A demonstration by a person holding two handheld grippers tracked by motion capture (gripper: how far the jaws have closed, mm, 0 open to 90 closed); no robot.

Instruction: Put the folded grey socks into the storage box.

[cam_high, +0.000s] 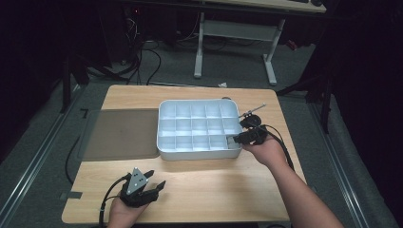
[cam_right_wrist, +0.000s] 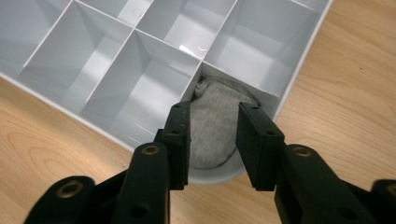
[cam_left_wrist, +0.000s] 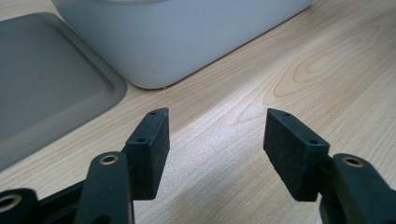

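A grey sock (cam_right_wrist: 212, 123) is being pressed into the corner cell of the divided tray (cam_right_wrist: 299, 70) by the clamped right gripper (cam_right_wrist: 214, 140), with release judged next, while the left gripper (cam_left_wrist: 215, 140) is being held open.

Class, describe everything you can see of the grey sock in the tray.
The sock is light grey, soft knit fabric, bunched into a lump. It sits in the near corner compartment of the white divided tray, pressing against its walls. The right gripper has a jaw on each side of it, close against the fabric. No pattern or second sock shows.
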